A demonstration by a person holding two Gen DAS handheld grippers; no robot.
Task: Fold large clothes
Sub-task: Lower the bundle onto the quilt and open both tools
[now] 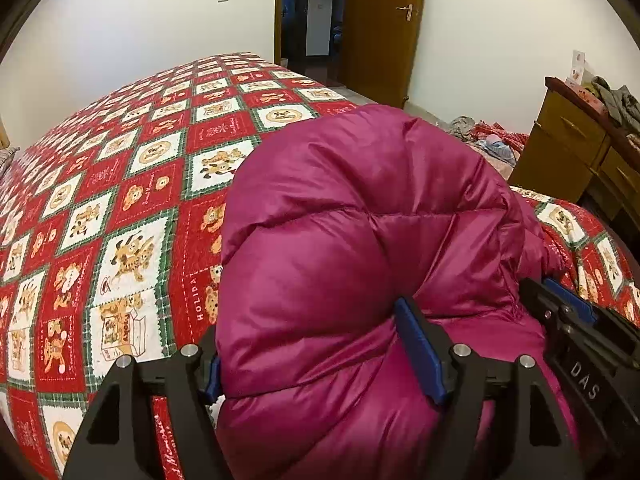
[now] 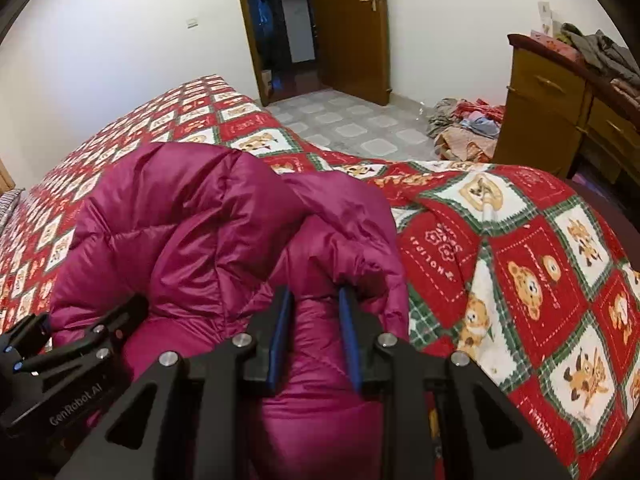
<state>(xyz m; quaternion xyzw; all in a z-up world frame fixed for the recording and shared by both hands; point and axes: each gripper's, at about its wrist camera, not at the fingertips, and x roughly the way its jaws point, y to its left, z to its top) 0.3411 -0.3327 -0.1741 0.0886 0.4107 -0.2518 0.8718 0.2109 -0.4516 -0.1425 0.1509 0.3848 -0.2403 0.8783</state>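
Observation:
A puffy magenta down jacket (image 1: 360, 216) lies bunched on a bed with a red, white and green teddy-bear quilt (image 1: 120, 200). My left gripper (image 1: 312, 344) stands wide with a thick roll of the jacket filling the gap; its right blue pad (image 1: 420, 352) dents the fabric, and the left pad is mostly hidden behind the jacket. In the right wrist view, my right gripper (image 2: 316, 320) is shut narrowly on a fold of the jacket (image 2: 192, 220), which bulges between the blue pads (image 2: 280, 336). The two grippers sit side by side at the jacket's near edge.
A wooden dresser (image 2: 560, 112) with clothes piled on top stands at the right. A heap of clothes (image 2: 468, 128) lies on the tiled floor beside it. An open wooden door (image 2: 348, 28) is at the back. The quilt (image 2: 520, 264) spreads out left and right of the jacket.

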